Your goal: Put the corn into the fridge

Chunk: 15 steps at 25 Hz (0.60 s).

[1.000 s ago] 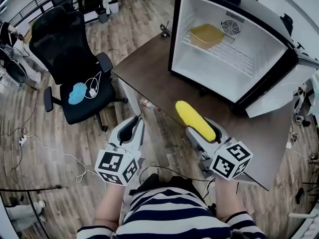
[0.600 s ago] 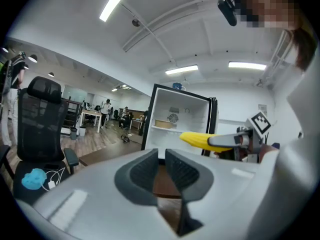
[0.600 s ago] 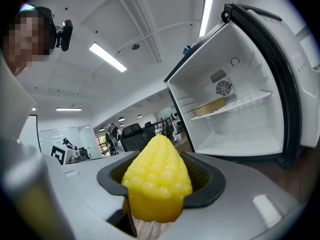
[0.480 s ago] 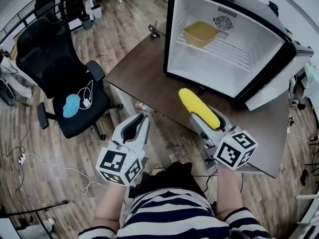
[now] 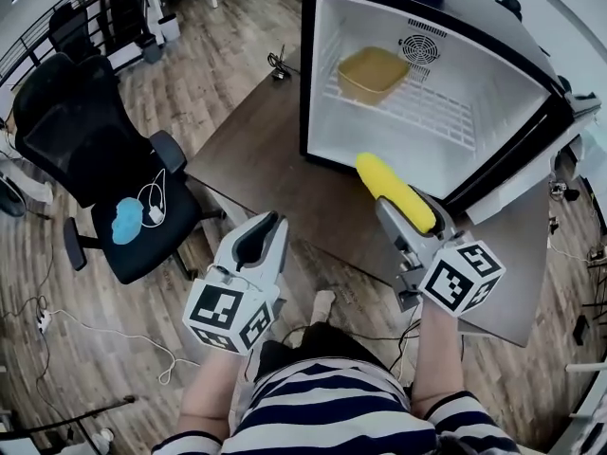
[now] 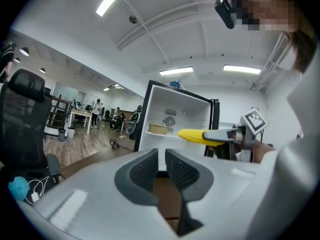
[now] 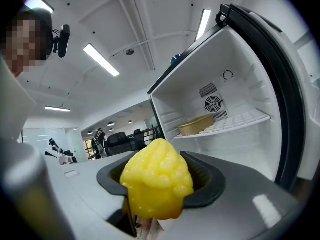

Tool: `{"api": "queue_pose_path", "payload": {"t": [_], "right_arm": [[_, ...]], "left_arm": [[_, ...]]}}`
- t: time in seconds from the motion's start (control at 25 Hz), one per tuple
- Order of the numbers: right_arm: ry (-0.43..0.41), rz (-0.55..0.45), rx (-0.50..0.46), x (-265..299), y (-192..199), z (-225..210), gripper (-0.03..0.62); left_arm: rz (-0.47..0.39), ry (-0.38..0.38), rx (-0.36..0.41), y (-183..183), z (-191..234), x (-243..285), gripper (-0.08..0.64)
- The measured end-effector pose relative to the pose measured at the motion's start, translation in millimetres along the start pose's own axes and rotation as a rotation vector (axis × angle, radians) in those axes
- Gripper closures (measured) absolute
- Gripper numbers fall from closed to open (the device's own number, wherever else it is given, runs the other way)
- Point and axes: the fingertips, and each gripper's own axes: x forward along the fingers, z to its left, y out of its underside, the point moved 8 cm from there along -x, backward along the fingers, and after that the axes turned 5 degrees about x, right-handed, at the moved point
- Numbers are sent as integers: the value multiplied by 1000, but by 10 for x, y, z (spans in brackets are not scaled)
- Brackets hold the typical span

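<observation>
A yellow corn cob is clamped in my right gripper, its tip at the lower front edge of the open fridge. The right gripper view has the corn filling the jaws of the right gripper, with the white fridge interior ahead and to the right. My left gripper hangs over the table's near edge, shut with nothing in it. From the left gripper, the corn shows in front of the fridge.
A yellow container sits on the fridge's wire shelf. The fridge door stands swung open to the right. The fridge rests on a dark brown table. A black office chair with a blue item stands left.
My right gripper has carried the corn up and forward to the fridge's opening. The fridge looms larger and nearer in the head view. My left gripper has barely moved.
</observation>
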Motion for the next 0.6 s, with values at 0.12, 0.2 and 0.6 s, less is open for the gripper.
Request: {"api": "queue_pose_path", "payload": {"t": [0.12, 0.2, 0.6], "right_arm": [[24, -25, 6, 111, -133, -188, 337], [48, -43, 1, 182, -243, -328, 337], [159, -182, 25, 353, -684, -1054, 339]], "left_arm": [[2, 20, 6, -51, 45, 299, 560], [4, 40, 14, -95, 48, 519, 560], [-33, 119, 39, -354, -48, 1508, 560]]}}
